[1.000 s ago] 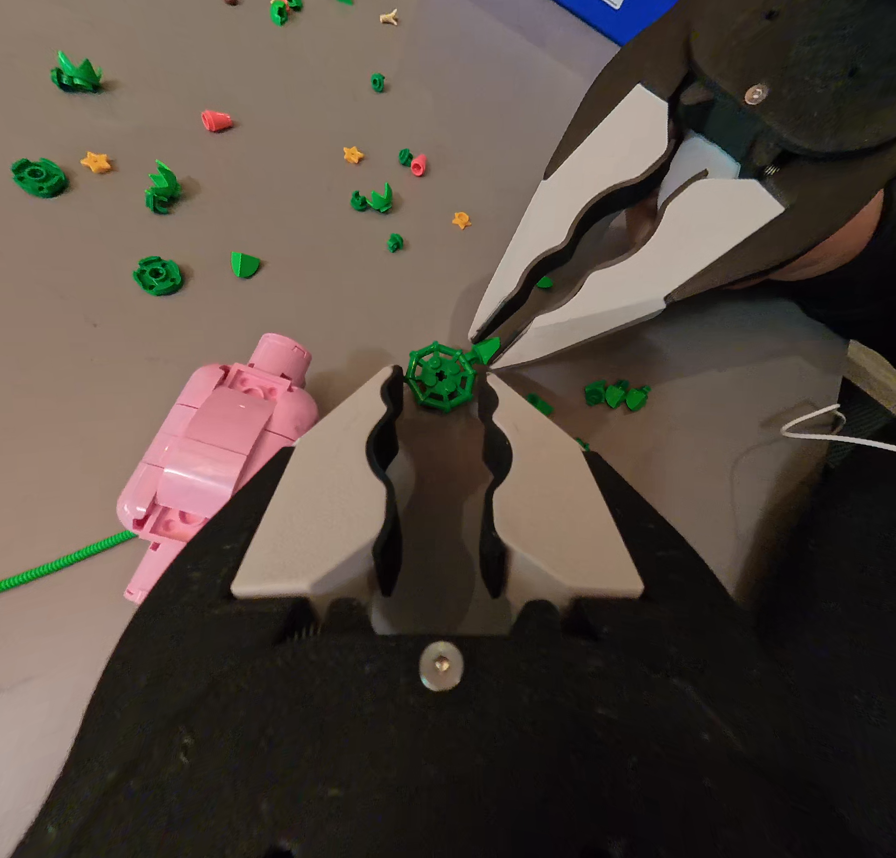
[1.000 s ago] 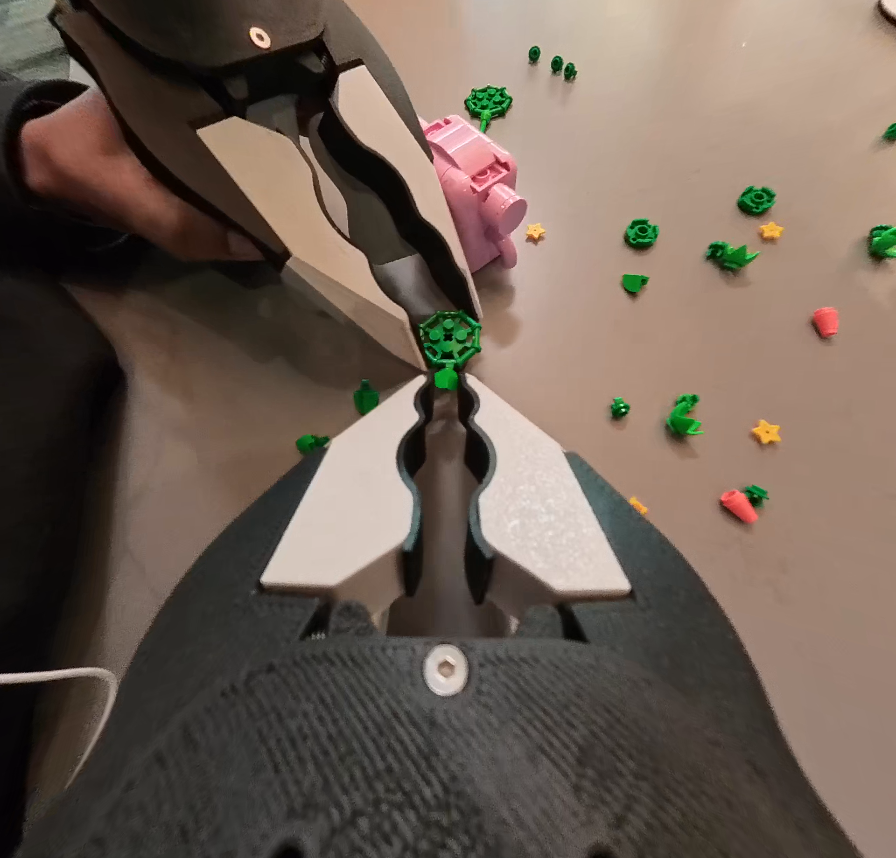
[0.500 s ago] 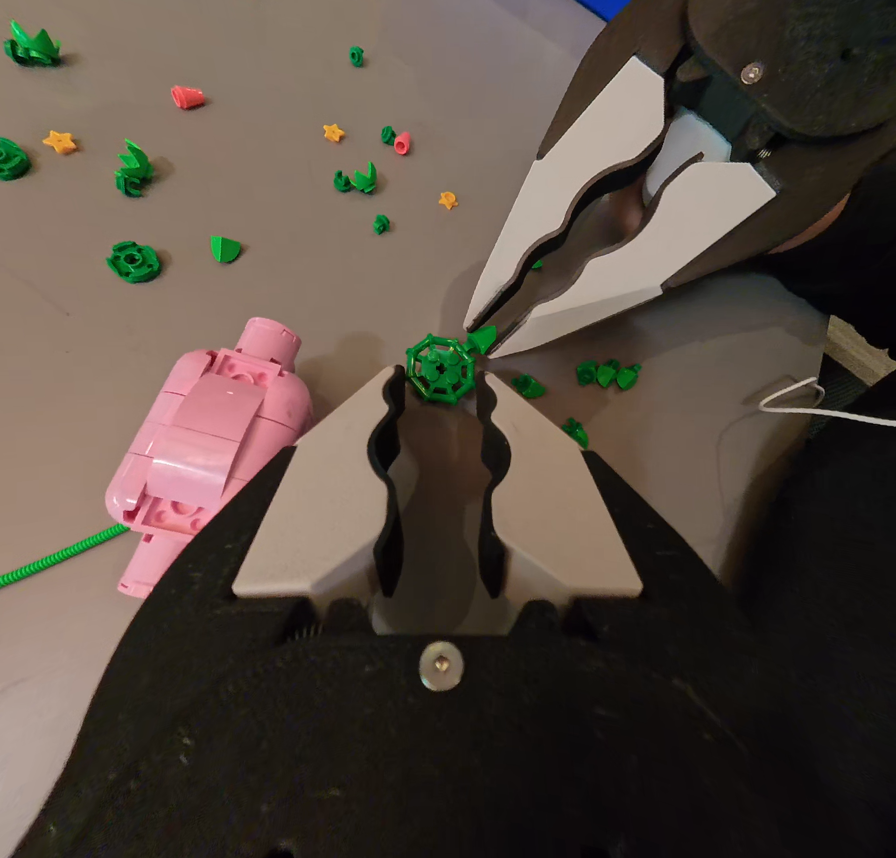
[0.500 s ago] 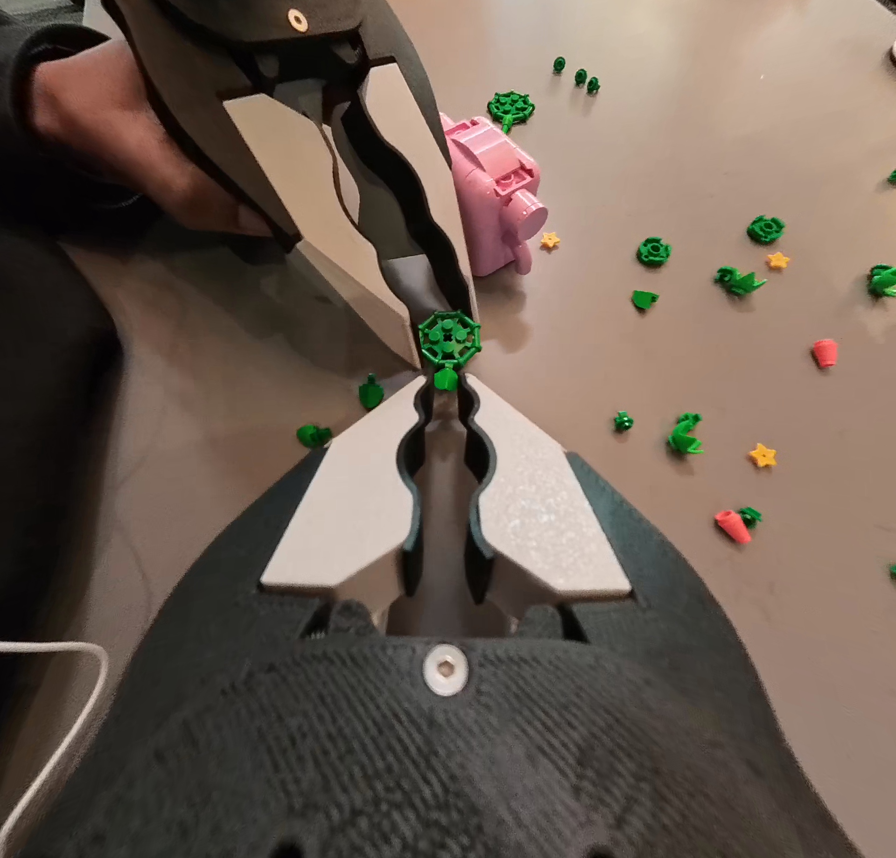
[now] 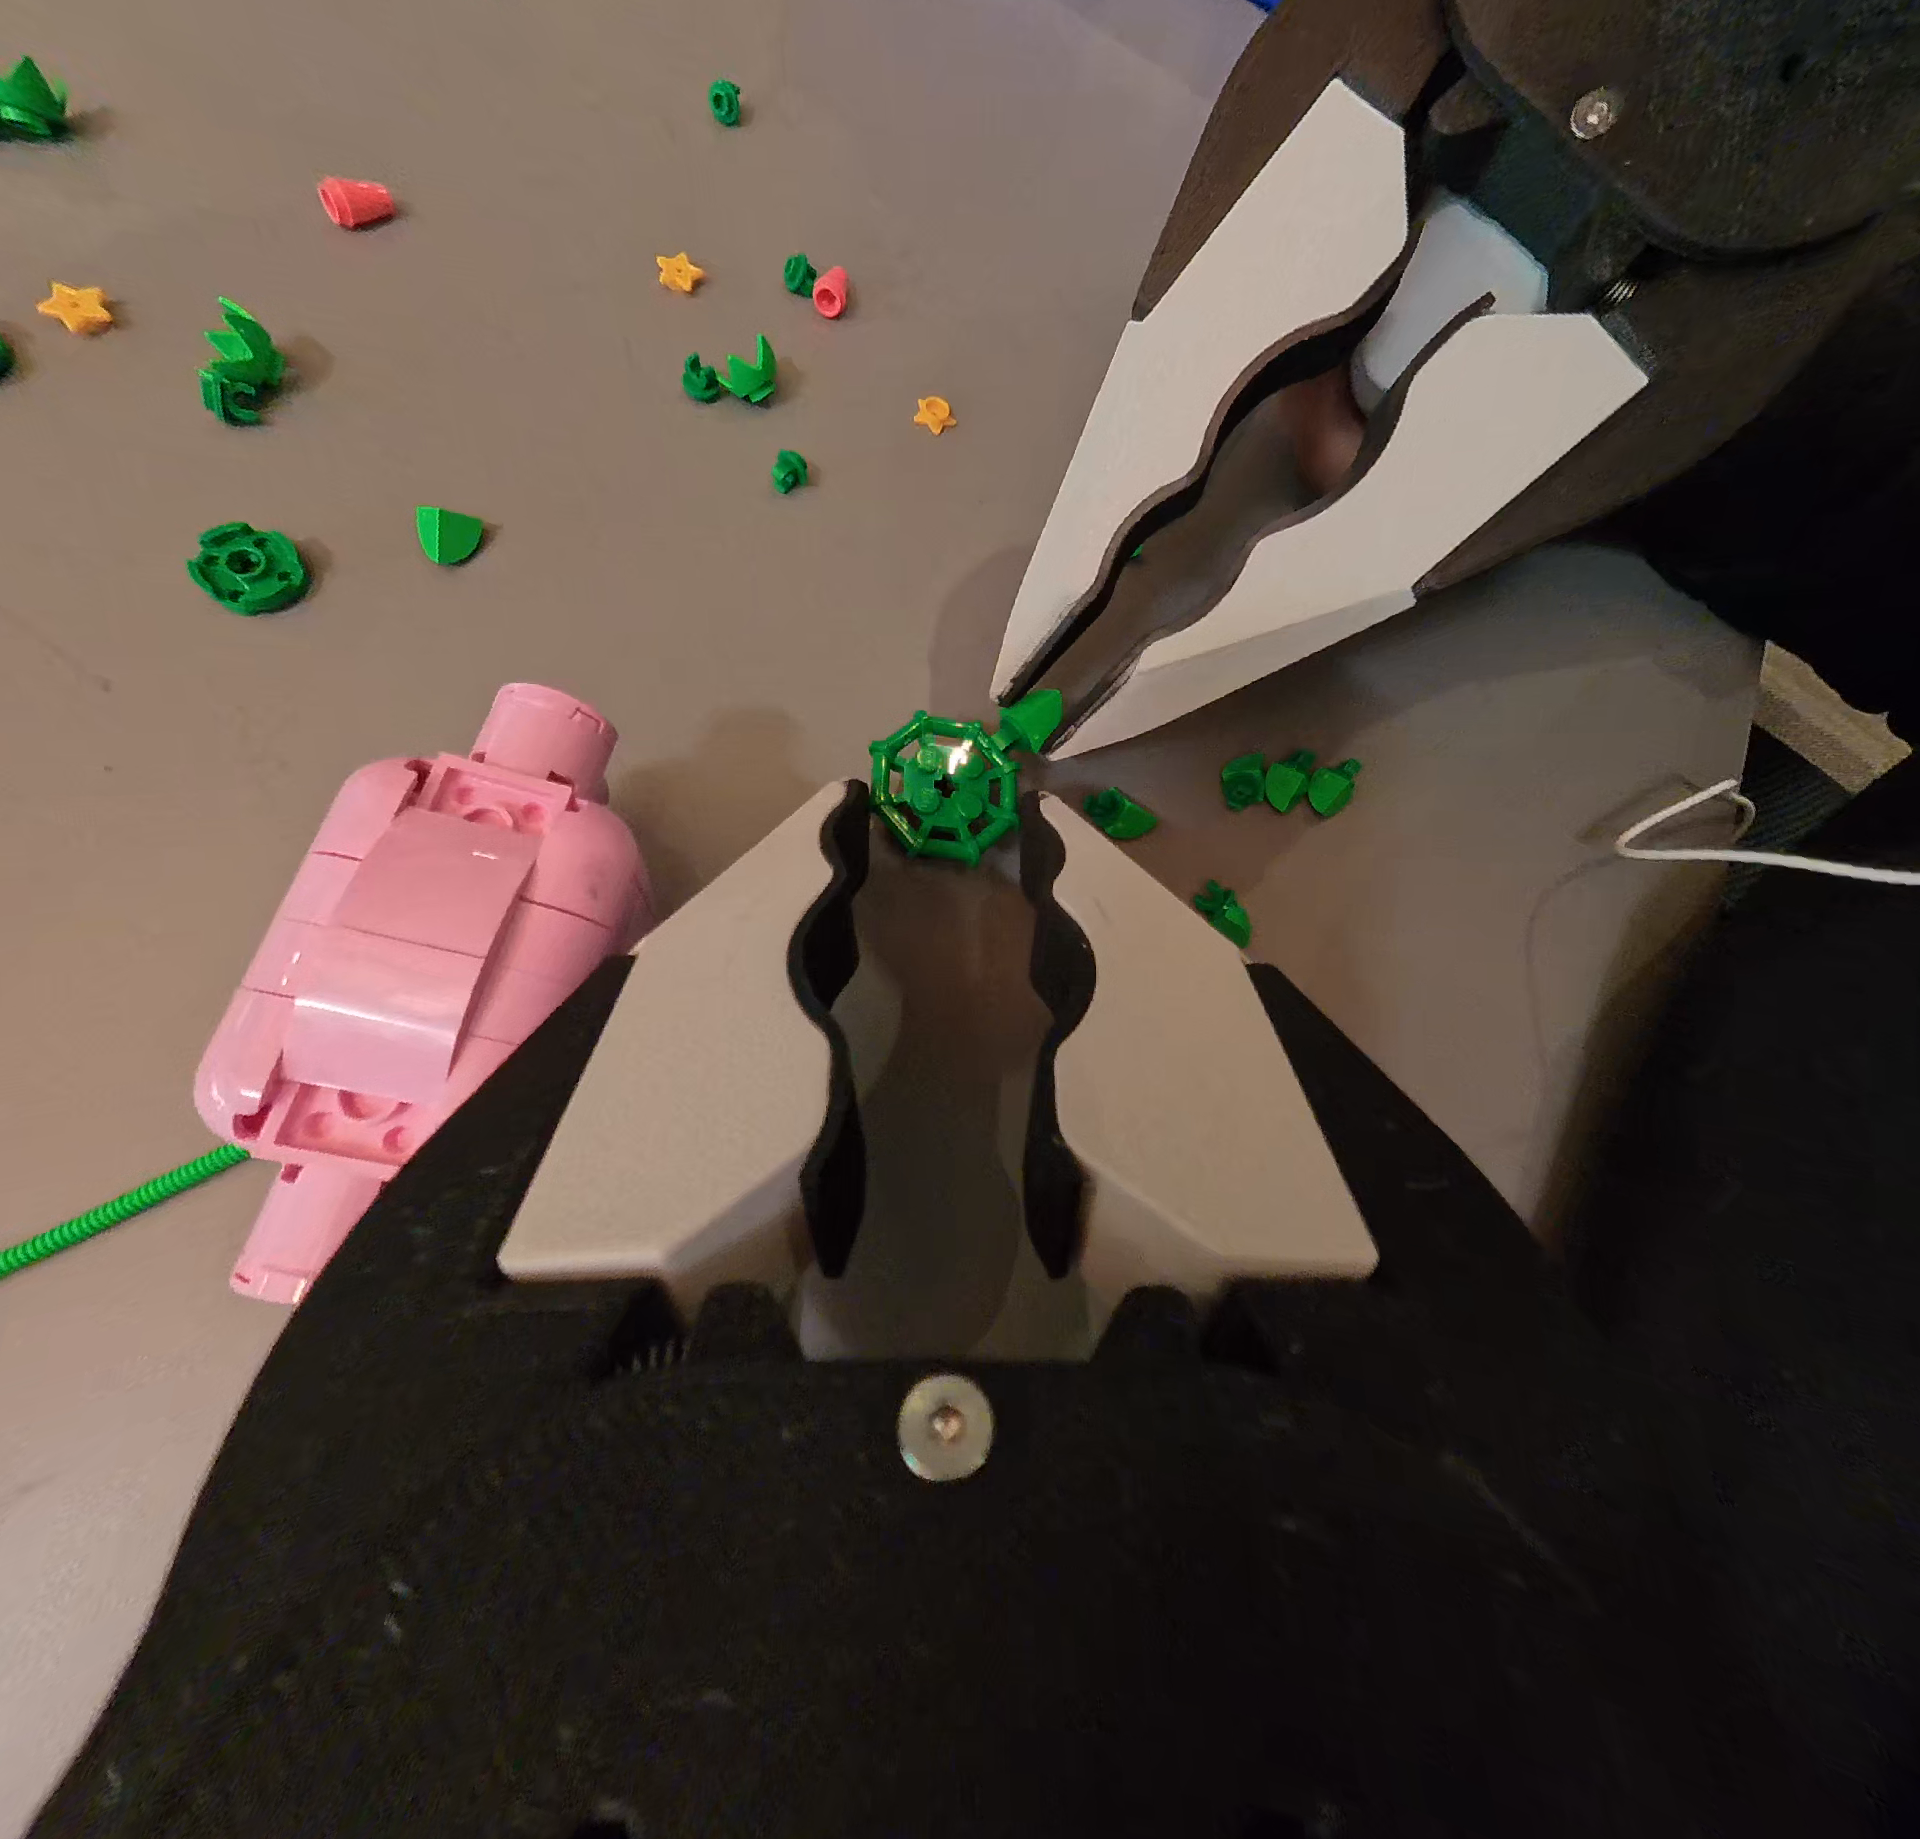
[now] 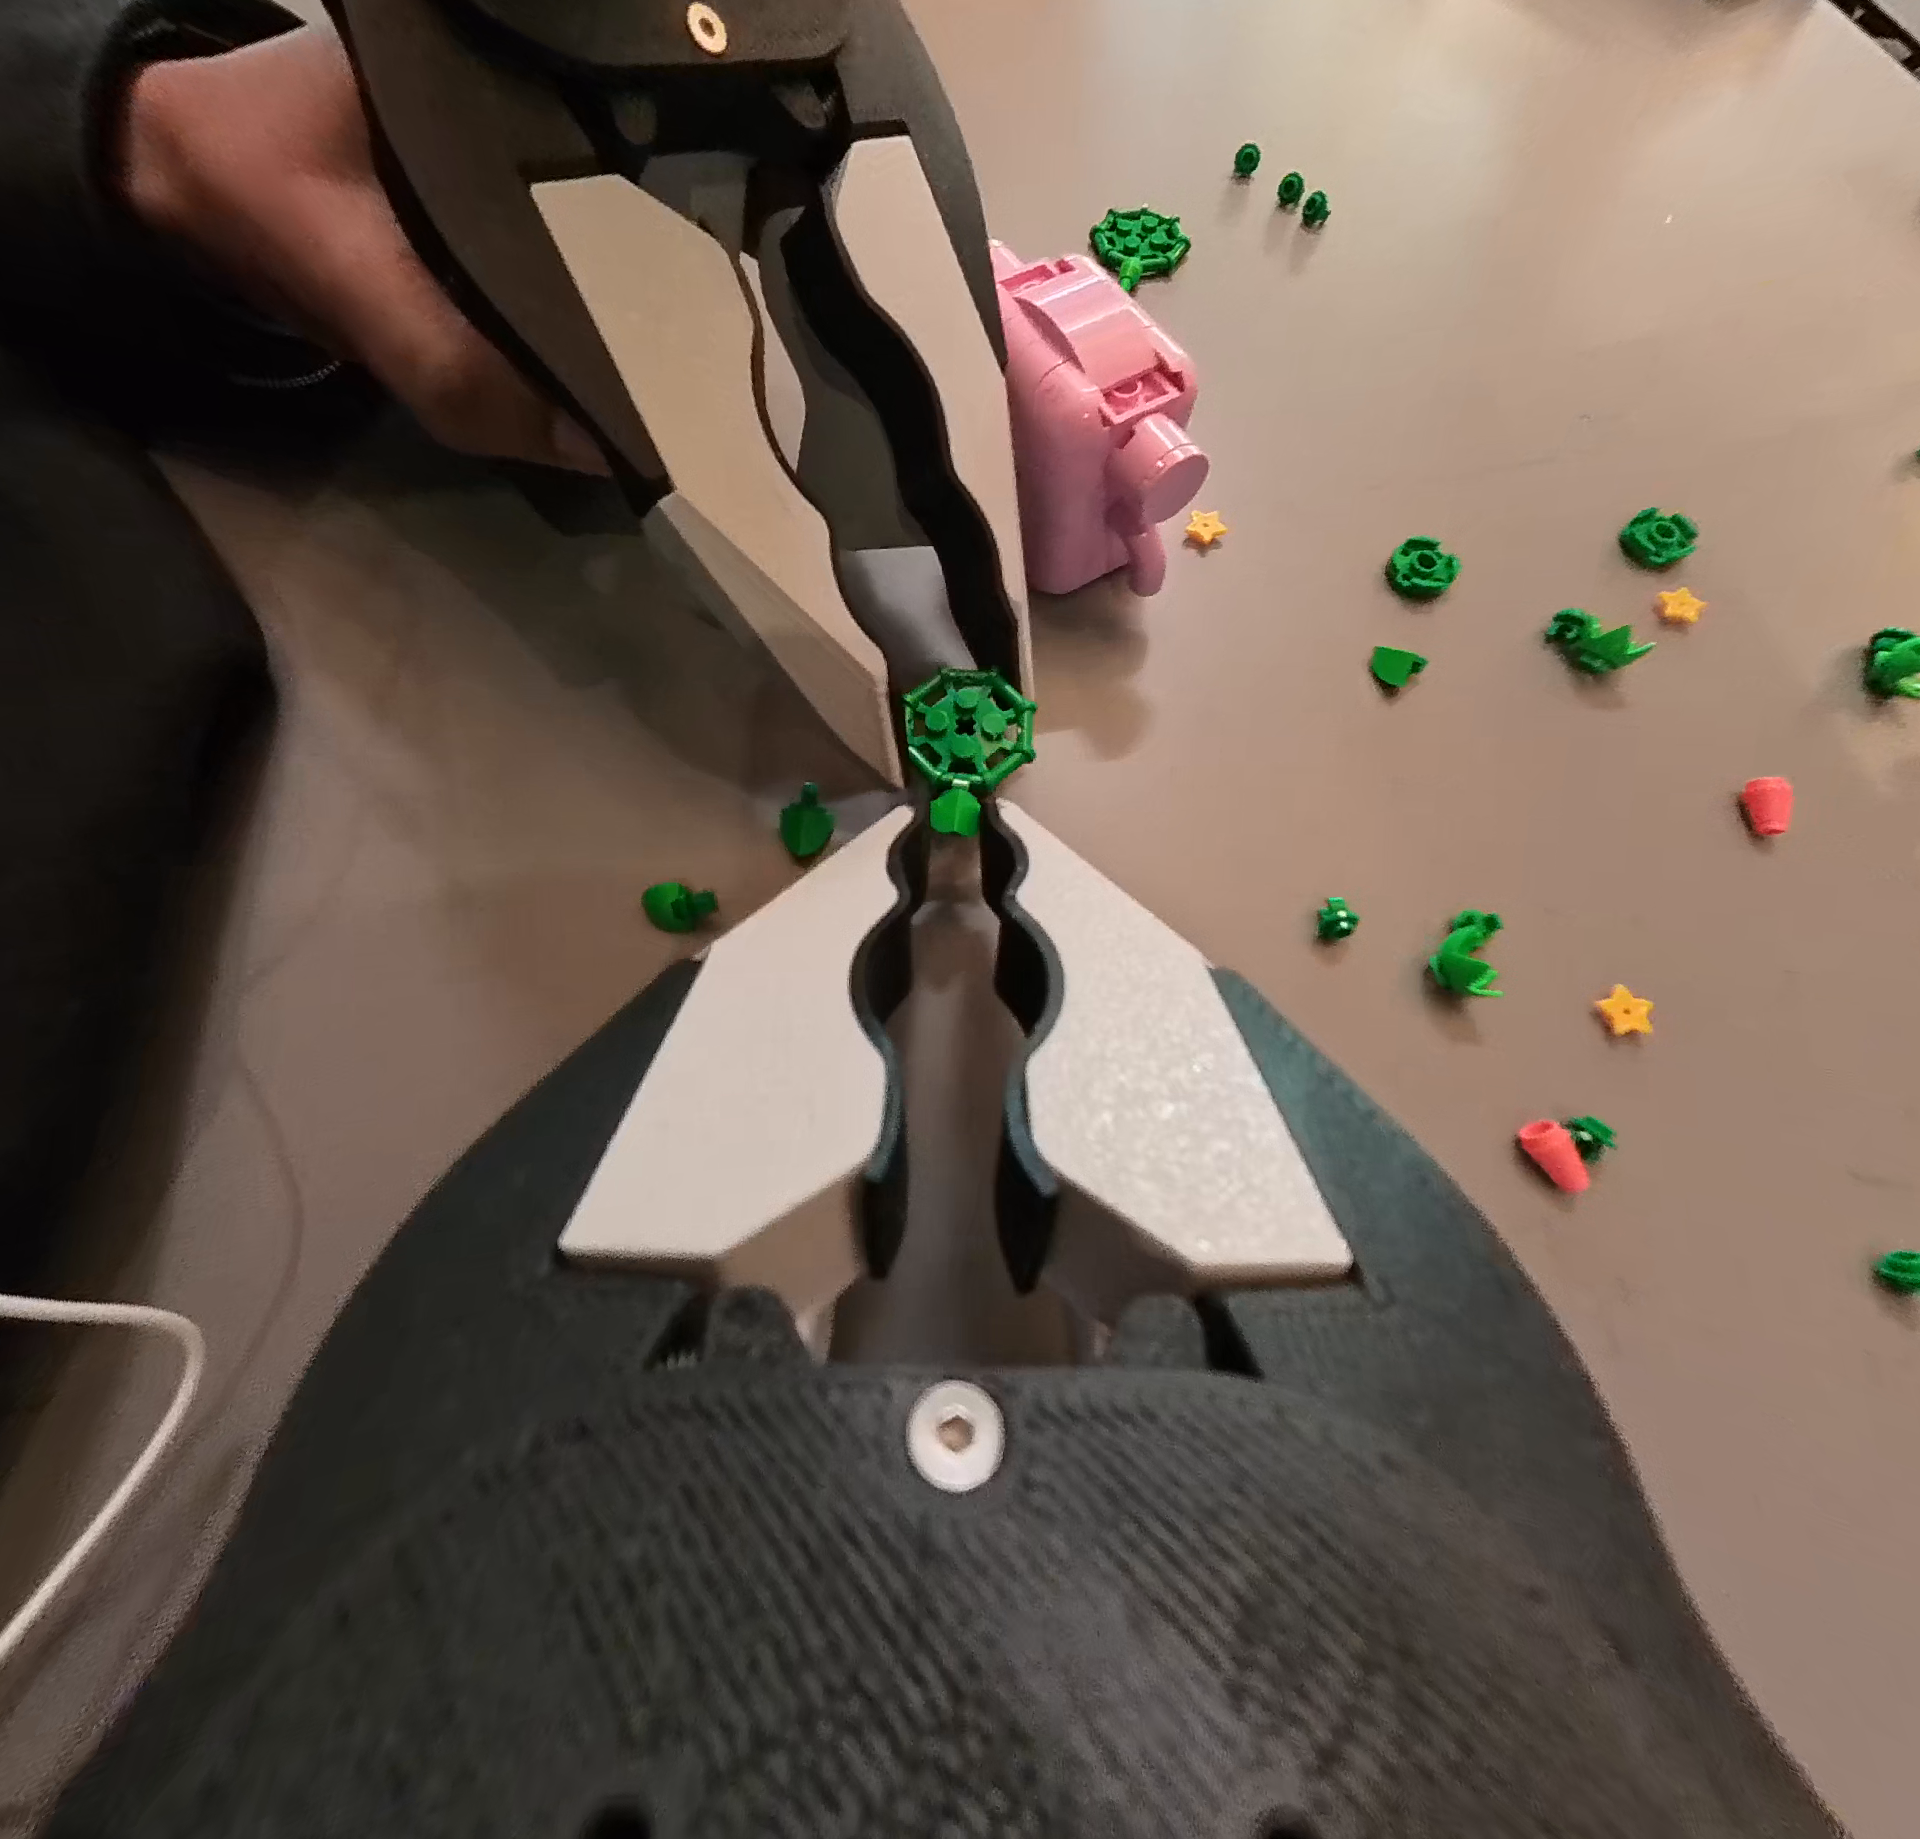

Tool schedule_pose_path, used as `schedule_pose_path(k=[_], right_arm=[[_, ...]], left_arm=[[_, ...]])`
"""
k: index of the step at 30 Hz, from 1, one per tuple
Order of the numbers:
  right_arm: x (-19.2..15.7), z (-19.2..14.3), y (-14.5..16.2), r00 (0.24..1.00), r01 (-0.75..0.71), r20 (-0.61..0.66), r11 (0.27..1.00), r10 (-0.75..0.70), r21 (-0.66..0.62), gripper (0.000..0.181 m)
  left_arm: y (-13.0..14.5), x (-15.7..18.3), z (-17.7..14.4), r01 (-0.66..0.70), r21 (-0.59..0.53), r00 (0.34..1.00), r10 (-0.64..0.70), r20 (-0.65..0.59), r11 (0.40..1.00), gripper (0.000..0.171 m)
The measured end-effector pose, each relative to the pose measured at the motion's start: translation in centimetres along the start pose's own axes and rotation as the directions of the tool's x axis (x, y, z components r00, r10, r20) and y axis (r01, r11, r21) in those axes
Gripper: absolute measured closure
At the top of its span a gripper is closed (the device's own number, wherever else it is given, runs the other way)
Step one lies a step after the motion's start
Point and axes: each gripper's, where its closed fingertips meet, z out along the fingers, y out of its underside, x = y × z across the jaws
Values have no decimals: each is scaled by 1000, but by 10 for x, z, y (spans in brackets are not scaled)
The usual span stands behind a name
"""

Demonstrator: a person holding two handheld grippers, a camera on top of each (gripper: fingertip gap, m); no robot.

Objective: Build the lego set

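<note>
Left claw (image 5: 940,807) pinches the green web wheel (image 5: 943,787), studs up; right claw (image 6: 951,818) pinches a leaf (image 6: 953,813) pointing at it.

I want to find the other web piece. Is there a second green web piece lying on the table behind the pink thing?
Yes, in the right wrist view a second green web piece lies on the table just past the pink build.

web wheel (image 5: 943,790) between my left fingertips at frame centre, leaf piece (image 5: 1031,717) touching its upper right, block body (image 5: 416,968) lower left
</note>
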Motion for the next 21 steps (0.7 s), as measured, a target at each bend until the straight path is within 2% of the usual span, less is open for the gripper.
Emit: schedule_pose_path(k=[21], right_arm=[[0, 0, 2, 997, -15, 76, 1000, 16, -11, 174]], left_arm=[[2, 2, 2, -2, -15, 1000, 2, -13, 1000, 145]])
